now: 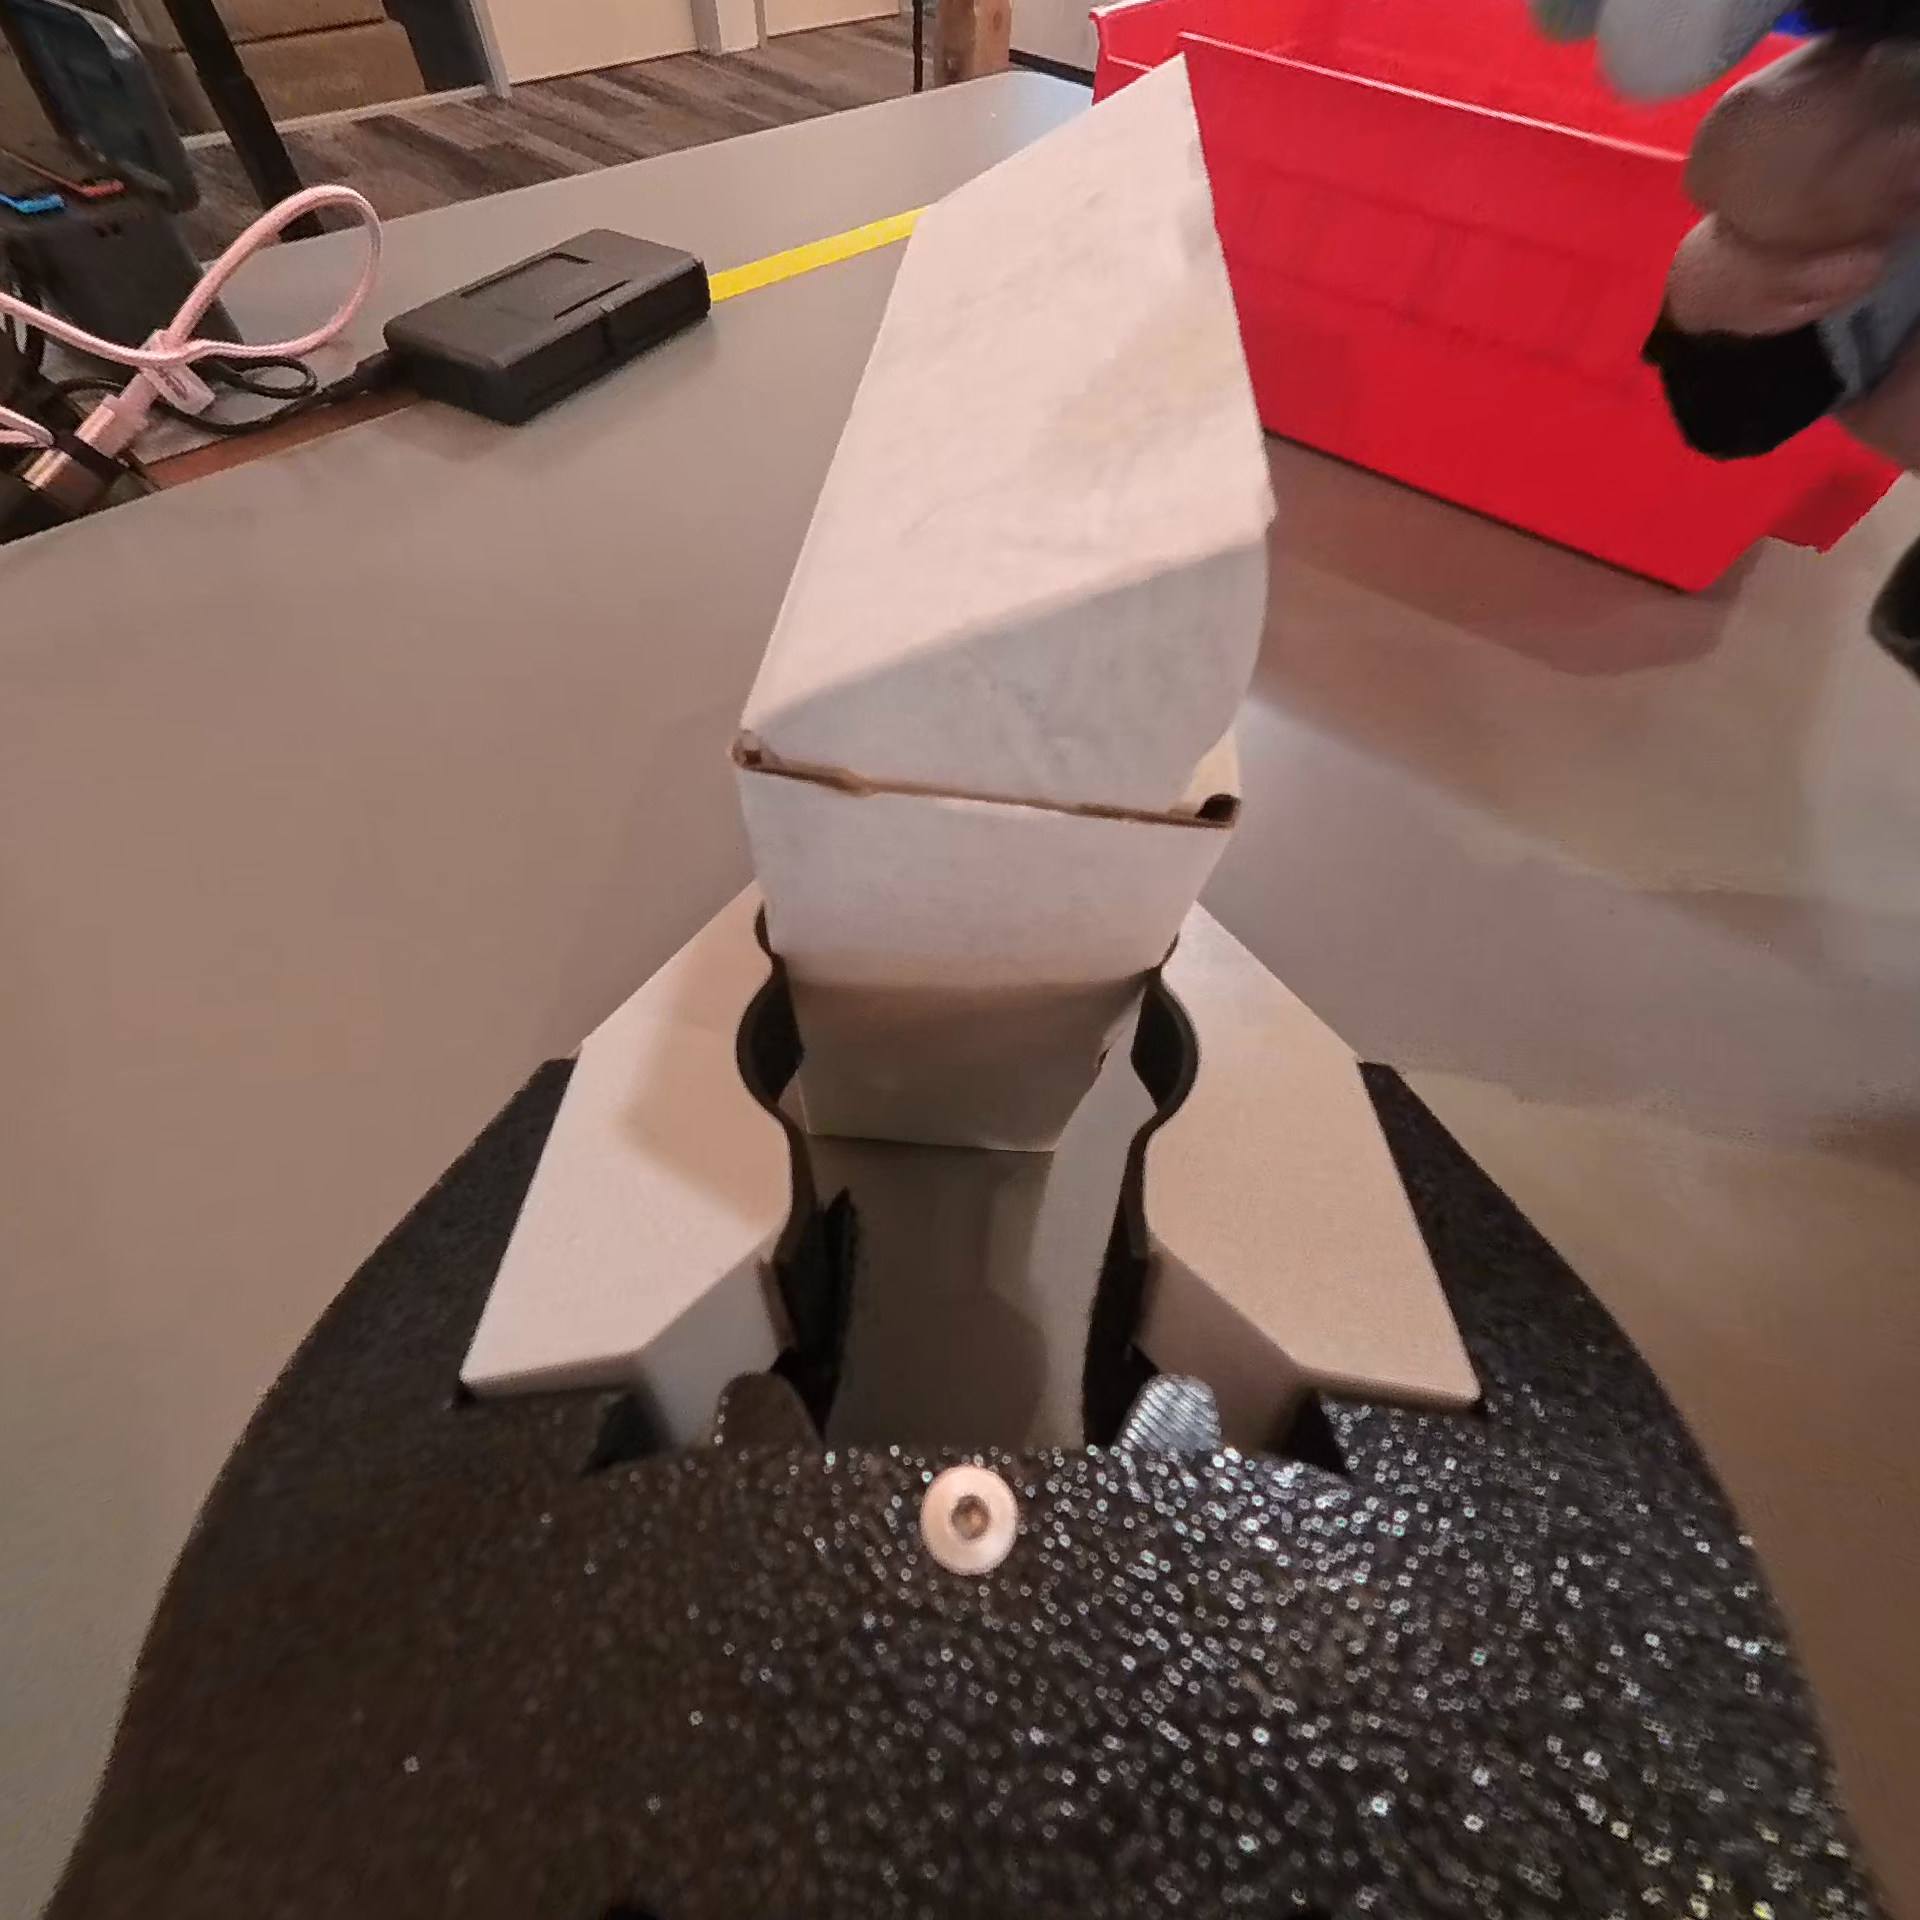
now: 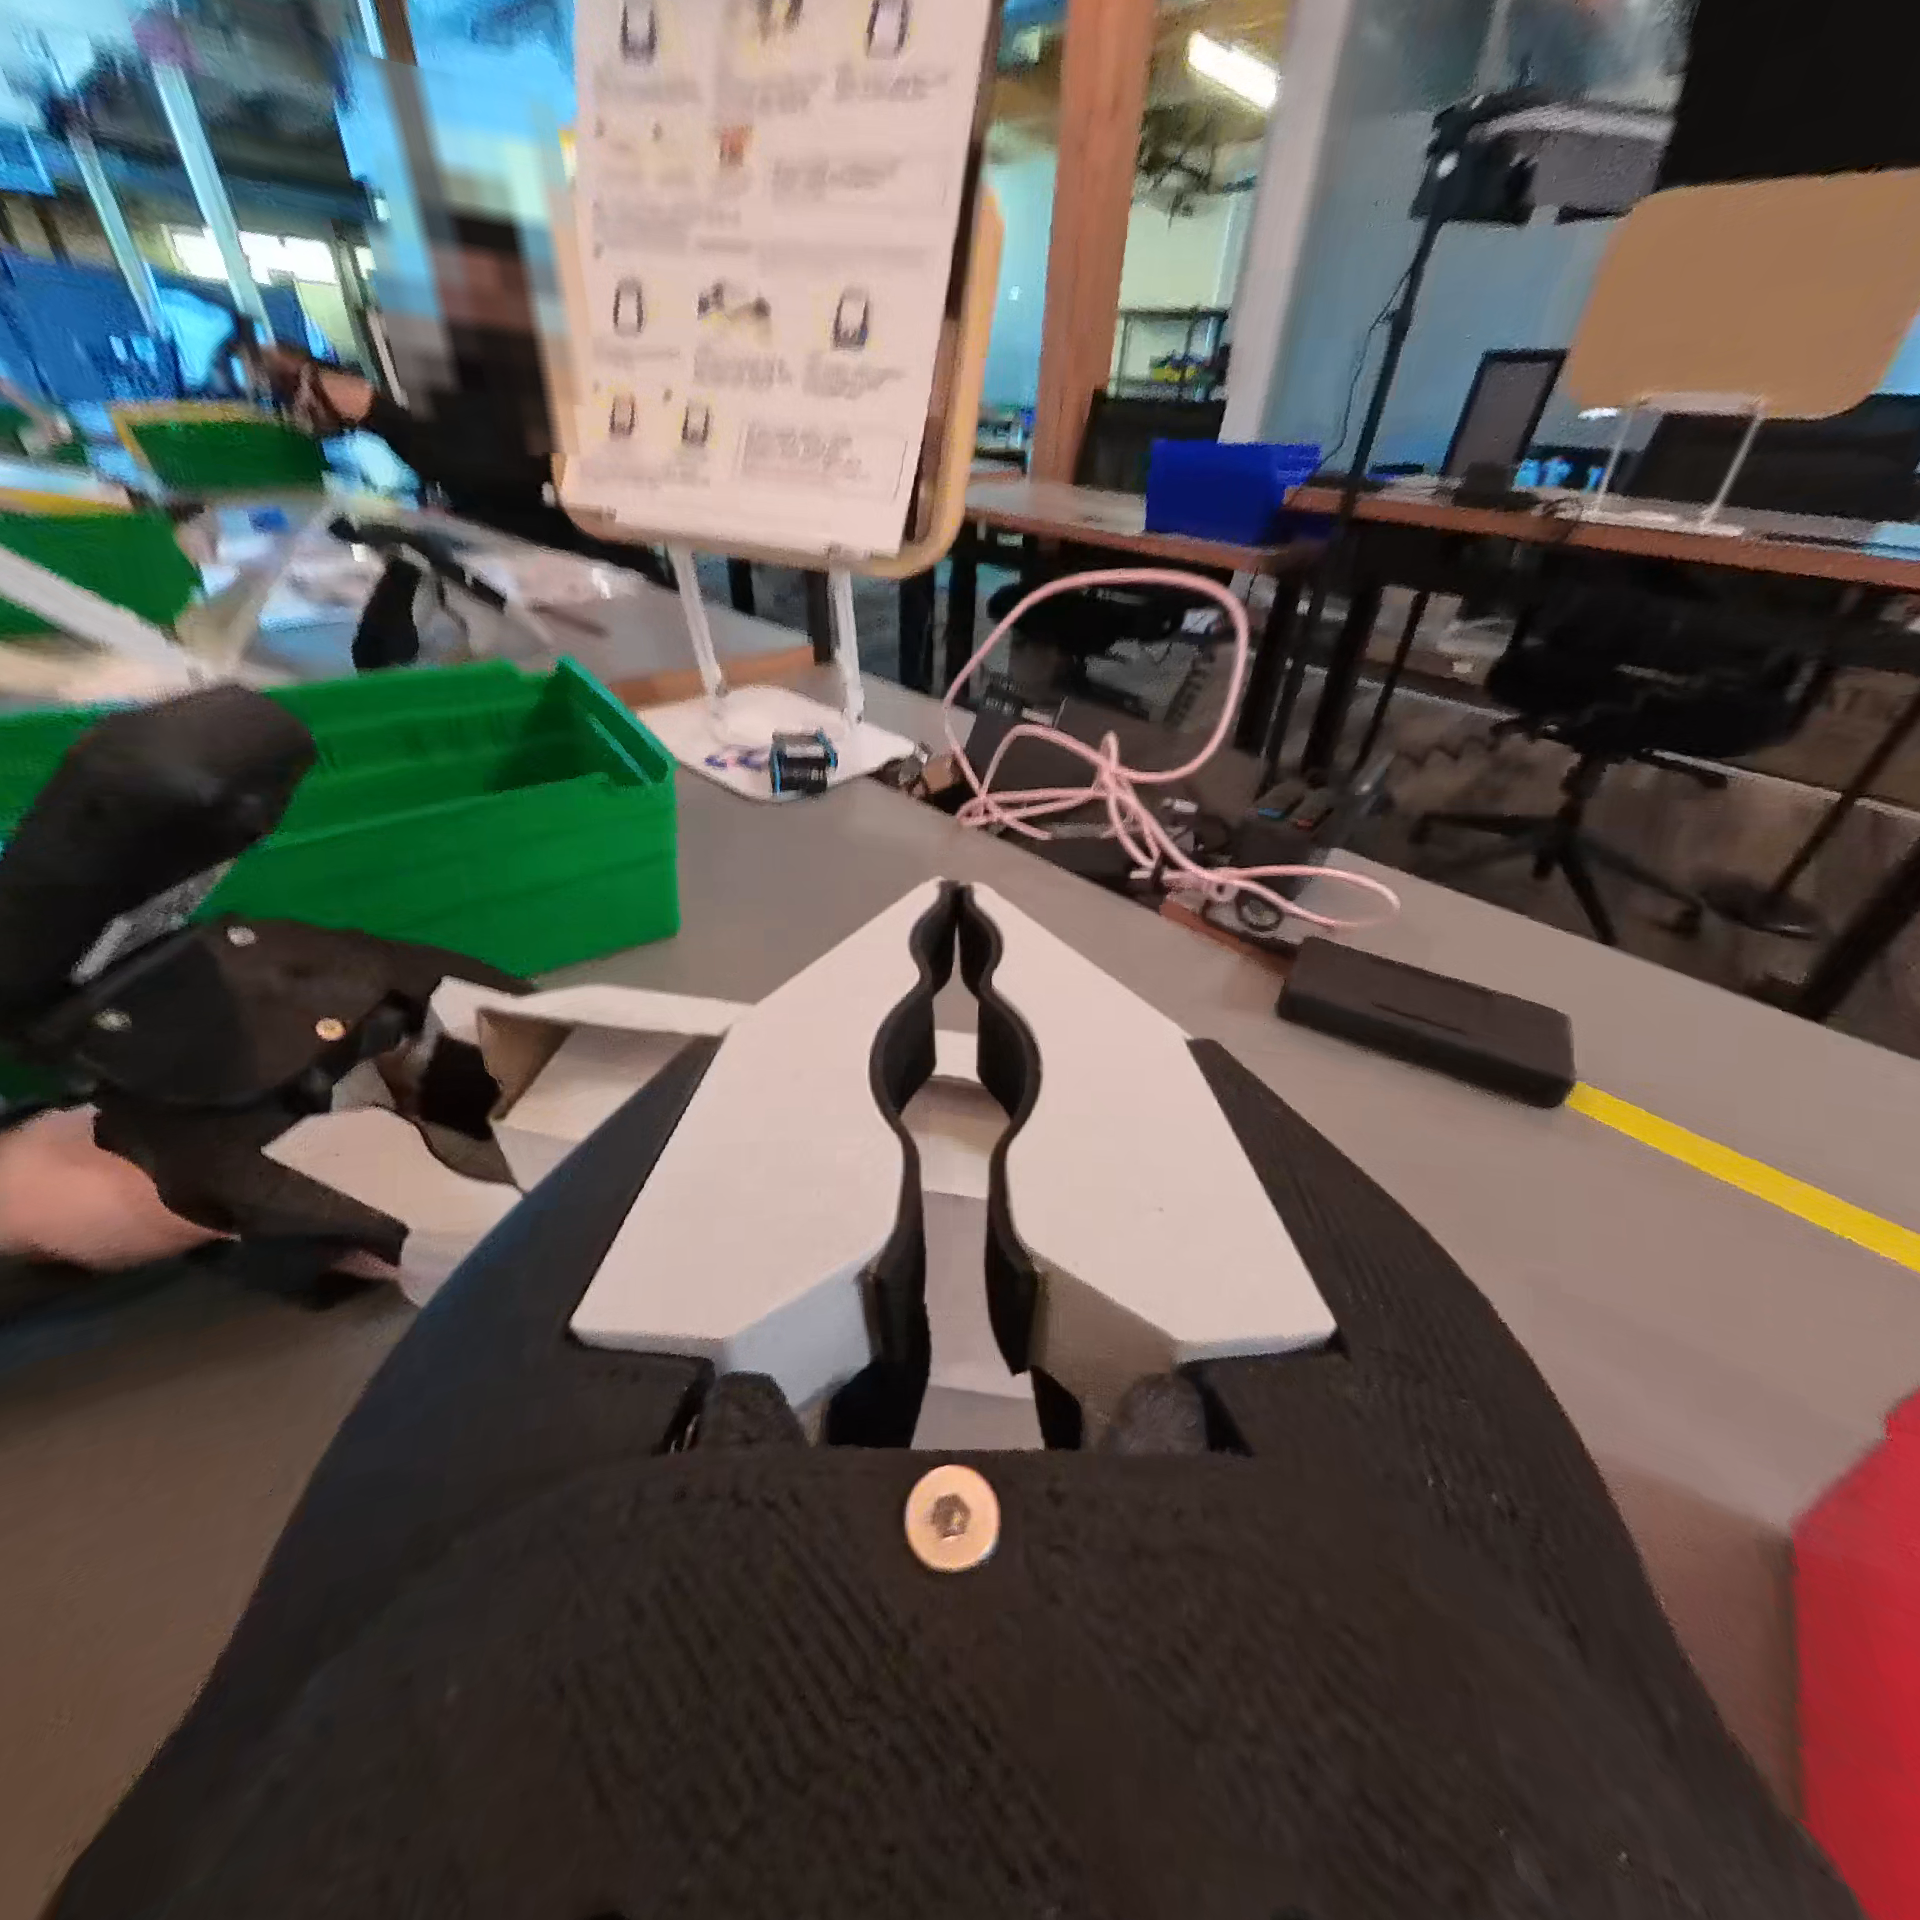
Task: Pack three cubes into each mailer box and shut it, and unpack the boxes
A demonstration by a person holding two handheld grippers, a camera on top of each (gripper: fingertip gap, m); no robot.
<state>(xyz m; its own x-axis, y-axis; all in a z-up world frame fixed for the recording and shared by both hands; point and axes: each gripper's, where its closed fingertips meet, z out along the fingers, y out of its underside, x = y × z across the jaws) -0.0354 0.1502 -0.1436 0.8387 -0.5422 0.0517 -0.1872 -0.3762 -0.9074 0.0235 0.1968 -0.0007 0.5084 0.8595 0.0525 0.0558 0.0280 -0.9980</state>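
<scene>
Black gripper bodies fill the bottom of both wrist views. Beyond them the grey table (image 1: 364, 727) spans each frame.

At upper right of the left wrist view stands a red bin (image 1: 1455, 312); a green bin (image 2: 468, 810) stands at left centre of the right wrist view. A paper-covered board (image 2: 769, 260) on a stand rises at top centre of that view, well behind the table edge.

The white mailer box (image 1: 1018, 499) runs up the middle of the left wrist view, its lid down with a thin brown seam showing across the near end. The left gripper (image 1: 966, 997) grasps that near end, both fingers set against the box's sides. In the right wrist view the same box (image 2: 582, 1049) lies at left centre, between the two grippers.

The right gripper (image 2: 954, 899) is clenched on nothing, its dark pads meeting at the tips over bare table, at frame centre.

A black case (image 2: 1429, 1029) lies at right centre, beside a yellow tape line (image 2: 1745, 1179). Pink cable (image 2: 1122, 769) loops behind it near the table edge.
</scene>
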